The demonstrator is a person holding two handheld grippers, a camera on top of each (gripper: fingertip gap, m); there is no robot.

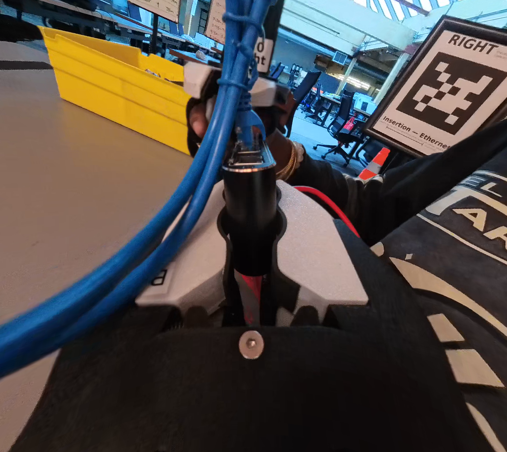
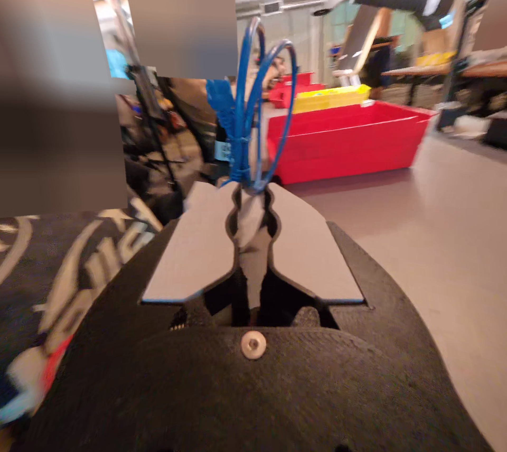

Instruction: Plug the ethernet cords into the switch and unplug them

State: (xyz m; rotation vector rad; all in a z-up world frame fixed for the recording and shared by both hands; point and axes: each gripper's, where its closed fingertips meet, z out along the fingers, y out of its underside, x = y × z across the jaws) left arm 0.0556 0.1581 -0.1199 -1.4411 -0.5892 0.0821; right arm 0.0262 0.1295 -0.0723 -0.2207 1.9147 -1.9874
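The black ethernet switch (image 1: 251,208) stands on end straight ahead of the left gripper (image 1: 251,222), clamped between its two grey fingers (image 1: 307,241), port face pointing away from the camera. A blue ethernet cord (image 1: 236,87) is plugged into a port at the switch's far end, and its bundled loops, cinched with blue ties, rise above the switch and sweep down to the left of the gripper. Beyond the switch, the right gripper (image 1: 233,82) faces back toward it, held by a hand (image 1: 199,120) in a dark sleeve with gold bangles at the wrist. In the right wrist view, the right gripper (image 2: 252,191) has its jaws drawn nearly together, pinching the tied bundle of blue ethernet cord (image 2: 244,137) at the fingertips; the loops stand upright just ahead of them. A yellow bin (image 1: 115,84) sits on the table (image 1: 68,178) ahead and left of the left gripper; a red bin (image 2: 345,142) sits ahead and right of the right one.
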